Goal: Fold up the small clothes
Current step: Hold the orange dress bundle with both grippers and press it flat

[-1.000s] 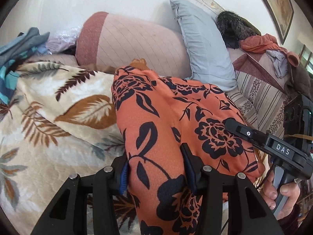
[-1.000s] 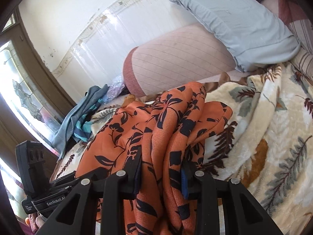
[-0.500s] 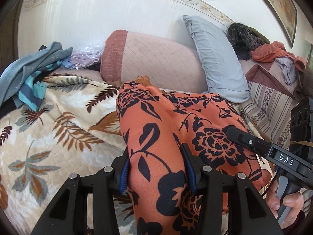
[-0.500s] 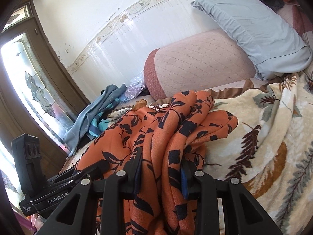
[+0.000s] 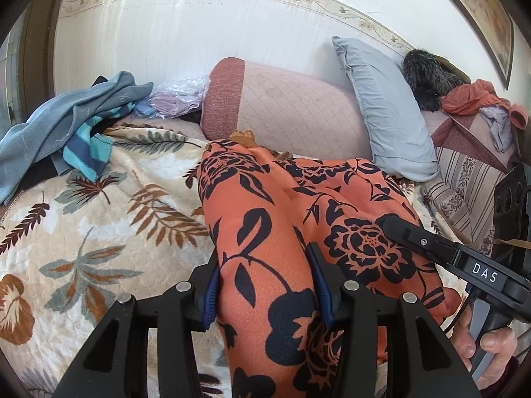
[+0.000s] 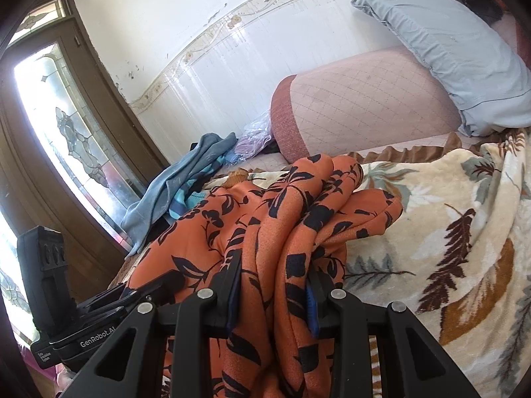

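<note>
Fabric of the orange, black-flowered garment [image 5: 265, 232] has risen nearer both cameras over the leaf-print bed blanket [image 5: 99, 225]; left gripper [image 5: 268, 285] and right gripper [image 6: 272, 288] fingers stay clamped on it, fold underway

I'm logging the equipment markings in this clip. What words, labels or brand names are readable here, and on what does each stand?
"DAS": white letters on the black body of the right tool, seen from the left wrist camera.
"GenRobot.AI": white letters on the black body of the left tool, seen from the right wrist camera; its end is partly hidden.
Small white print on the left tool's lower edge: too small to read.
The orange floral garment carries no text.
</note>
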Available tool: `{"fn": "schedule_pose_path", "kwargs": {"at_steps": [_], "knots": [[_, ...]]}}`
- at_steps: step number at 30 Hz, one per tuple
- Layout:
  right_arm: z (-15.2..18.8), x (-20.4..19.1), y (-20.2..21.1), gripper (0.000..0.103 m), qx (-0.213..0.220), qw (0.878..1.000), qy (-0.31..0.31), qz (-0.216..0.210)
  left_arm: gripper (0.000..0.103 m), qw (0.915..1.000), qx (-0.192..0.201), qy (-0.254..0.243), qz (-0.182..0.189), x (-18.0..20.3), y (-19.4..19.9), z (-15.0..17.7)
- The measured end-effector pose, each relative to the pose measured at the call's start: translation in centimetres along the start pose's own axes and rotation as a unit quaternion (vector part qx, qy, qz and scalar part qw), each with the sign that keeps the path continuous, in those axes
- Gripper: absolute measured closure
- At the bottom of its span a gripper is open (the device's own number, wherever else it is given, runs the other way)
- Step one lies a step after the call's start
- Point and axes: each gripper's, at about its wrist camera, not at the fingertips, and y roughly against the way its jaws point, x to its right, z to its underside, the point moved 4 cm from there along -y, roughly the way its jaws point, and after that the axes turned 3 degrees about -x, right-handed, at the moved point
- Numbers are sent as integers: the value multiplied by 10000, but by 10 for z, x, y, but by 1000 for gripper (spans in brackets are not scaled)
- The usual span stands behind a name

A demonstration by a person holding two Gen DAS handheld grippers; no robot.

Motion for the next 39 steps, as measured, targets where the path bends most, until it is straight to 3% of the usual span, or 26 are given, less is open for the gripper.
{"fn": "schedule_pose_path", "kwargs": {"at_steps": [16, 32, 39], "knots": [[19, -20, -31, 70, -368, 9992, 91, -156, 54, 9994, -132, 119, -288, -29, 2, 16], [51, -6, -56, 70, -1147, 9932, -35, -196, 54, 9960, -602, -315, -585, -30, -17, 50], [56, -5, -55, 70, -1271, 9915, -54, -290, 54, 9956, -602, -398, -596, -28, -18, 51]]}}
